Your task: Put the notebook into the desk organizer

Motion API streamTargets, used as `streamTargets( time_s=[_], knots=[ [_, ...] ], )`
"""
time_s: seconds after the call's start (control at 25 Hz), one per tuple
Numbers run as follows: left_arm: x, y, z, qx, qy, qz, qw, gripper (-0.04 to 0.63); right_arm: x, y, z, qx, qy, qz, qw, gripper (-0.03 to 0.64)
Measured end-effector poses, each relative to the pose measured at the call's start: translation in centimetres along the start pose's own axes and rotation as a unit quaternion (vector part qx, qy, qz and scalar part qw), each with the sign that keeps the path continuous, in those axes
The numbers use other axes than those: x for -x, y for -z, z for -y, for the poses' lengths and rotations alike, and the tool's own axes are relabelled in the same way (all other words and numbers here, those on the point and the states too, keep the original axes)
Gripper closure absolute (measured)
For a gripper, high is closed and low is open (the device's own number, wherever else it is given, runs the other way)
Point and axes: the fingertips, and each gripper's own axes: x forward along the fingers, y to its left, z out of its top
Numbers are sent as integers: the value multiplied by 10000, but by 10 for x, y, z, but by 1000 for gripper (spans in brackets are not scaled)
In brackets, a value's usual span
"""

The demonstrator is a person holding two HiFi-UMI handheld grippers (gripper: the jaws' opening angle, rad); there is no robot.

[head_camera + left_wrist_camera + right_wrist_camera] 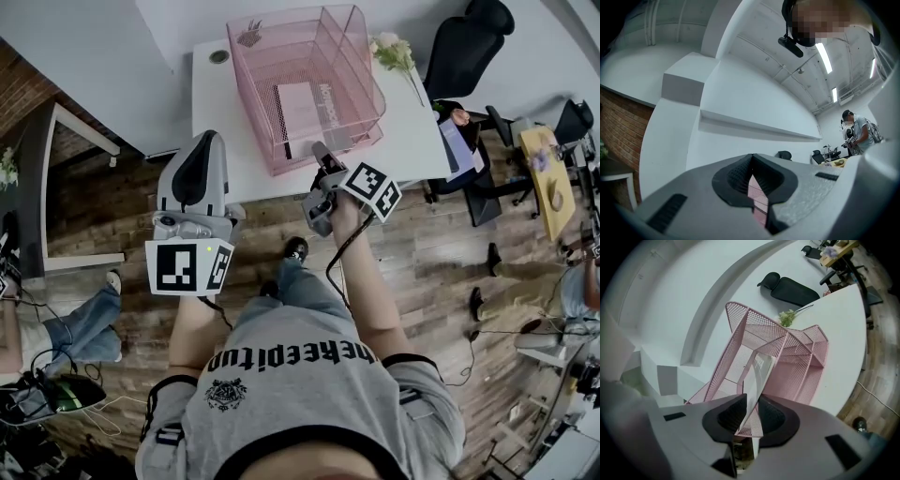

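The pink mesh desk organizer (349, 58) stands on the white table (417, 127). The white notebook (298, 105) leans inside its front compartment. My right gripper (319, 156) sits at the organizer's low front wall, just outside it. In the right gripper view the jaws of that gripper (750, 402) stand a little apart. Through the gap I see the notebook (761, 369) upright inside the organizer (801, 357), with the front mesh wall before it. My left gripper (208, 141) hovers left of the organizer at the table's edge. This gripper (751, 159) is shut on nothing, tilted up toward the wall.
White flowers (392, 52) lie on the table right of the organizer, with a black chair (464, 47) beyond. A yellow table (548, 178) stands far right. Another person's legs (84, 323) are on the wooden floor at left. A person (858, 133) stands in the distance.
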Motion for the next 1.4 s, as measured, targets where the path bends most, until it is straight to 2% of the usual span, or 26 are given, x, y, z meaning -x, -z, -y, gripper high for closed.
streamTargets(
  time_s=[0.6,0.84,1.4],
  knots=[
    [-3,0,4,0,17,21,10000,591,13,8,13,-203,41,48,9998,563],
    [-3,-1,10,-1,44,28,10000,591,14,6,13,-285,-56,37,9996,588],
    [-4,-2,5,-55,-33,5,10000,591,-5,-4,10,-147,28,-36,9999,592]
  ],
)
